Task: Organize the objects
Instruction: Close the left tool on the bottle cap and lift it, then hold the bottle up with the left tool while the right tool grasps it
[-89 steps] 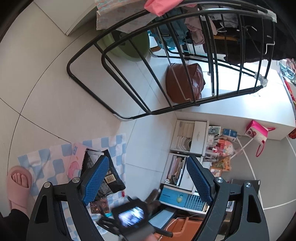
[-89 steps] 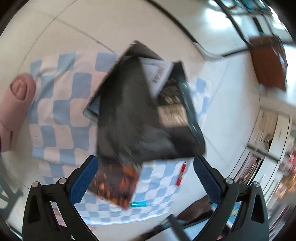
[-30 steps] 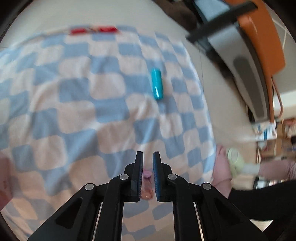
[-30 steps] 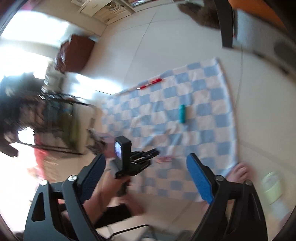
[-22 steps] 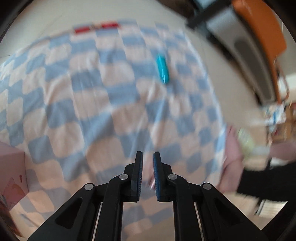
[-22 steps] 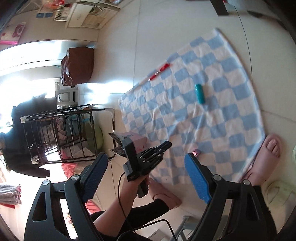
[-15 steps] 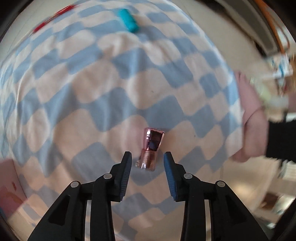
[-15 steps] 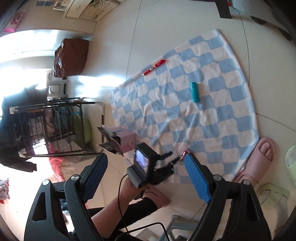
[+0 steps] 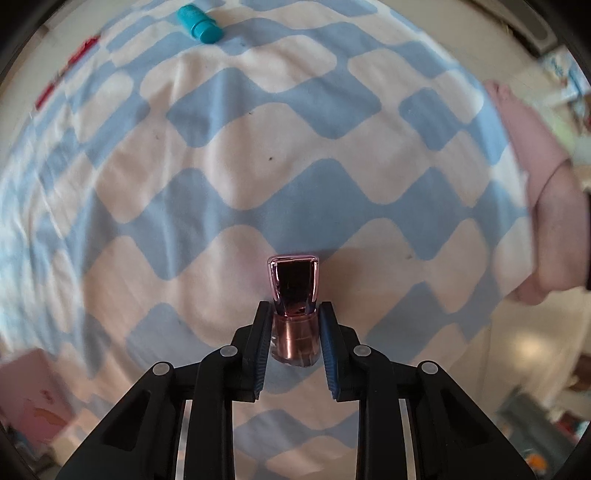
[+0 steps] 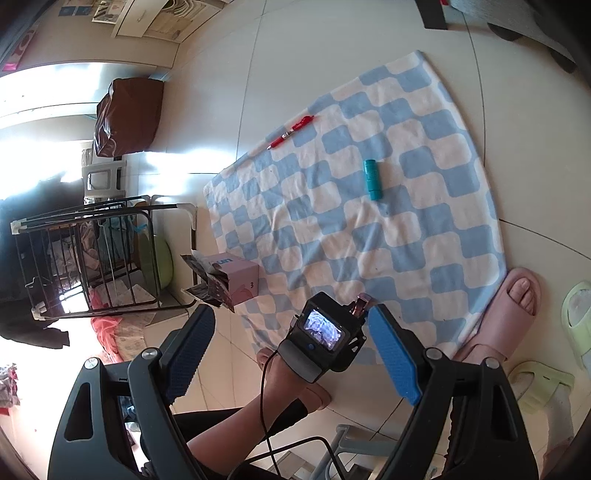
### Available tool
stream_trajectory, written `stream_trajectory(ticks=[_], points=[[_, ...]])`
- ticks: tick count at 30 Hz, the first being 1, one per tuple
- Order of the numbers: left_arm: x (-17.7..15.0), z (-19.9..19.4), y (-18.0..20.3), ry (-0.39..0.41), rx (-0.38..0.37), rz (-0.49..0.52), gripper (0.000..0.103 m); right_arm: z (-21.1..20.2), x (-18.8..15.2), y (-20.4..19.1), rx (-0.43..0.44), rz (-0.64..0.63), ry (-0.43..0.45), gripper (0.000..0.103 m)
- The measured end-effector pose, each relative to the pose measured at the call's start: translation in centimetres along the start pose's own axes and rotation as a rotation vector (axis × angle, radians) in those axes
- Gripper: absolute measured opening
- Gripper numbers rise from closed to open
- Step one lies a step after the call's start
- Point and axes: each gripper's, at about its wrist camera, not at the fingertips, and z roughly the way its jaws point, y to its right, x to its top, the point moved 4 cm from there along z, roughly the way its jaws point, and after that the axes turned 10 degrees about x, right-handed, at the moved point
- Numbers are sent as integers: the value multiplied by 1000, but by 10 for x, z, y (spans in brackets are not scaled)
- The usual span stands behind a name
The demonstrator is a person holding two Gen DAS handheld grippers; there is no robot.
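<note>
In the left wrist view, the left gripper (image 9: 294, 341) points straight down at a blue-and-white checkered blanket (image 9: 229, 147). A small pink bottle with a shiny cap (image 9: 293, 295) lies on the blanket between the blue pads; the jaws are closing on its lower body, and both pads appear to touch its sides. Far up and to the left lies a teal tube (image 9: 199, 24), with a red pen (image 9: 66, 70) at the far left edge of the blanket. A foot in a pink slipper (image 9: 532, 177) rests at the blanket's right edge.

In the right wrist view, the right gripper (image 10: 284, 350) hangs above the floor with its jaws spread wide and nothing between them. Below it, a hand carries the left gripper at the near edge of the blanket (image 10: 369, 206). A pink box (image 10: 238, 278) stands at the blanket's near left corner, beside a black rack (image 10: 92, 258).
</note>
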Motion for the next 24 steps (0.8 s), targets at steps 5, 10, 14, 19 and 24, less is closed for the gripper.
stream_trajectory(ticks=[5, 10, 14, 19, 24], points=[[3, -16, -22, 51, -210, -193, 22, -7, 1, -2, 12, -4, 17, 86], [5, -58, -53, 162, -362, -374, 22, -11, 1, -3, 51, 10, 24, 86], [-1, -98, -80, 245, -378, -438, 22, -4, 1, -3, 121, 53, 9, 86], [-29, -167, -113, 379, -479, -498, 22, 16, -6, 0, 220, 140, -24, 86], [-74, -247, -165, 533, -562, -505, 22, 62, -31, 9, 379, 364, -120, 65]])
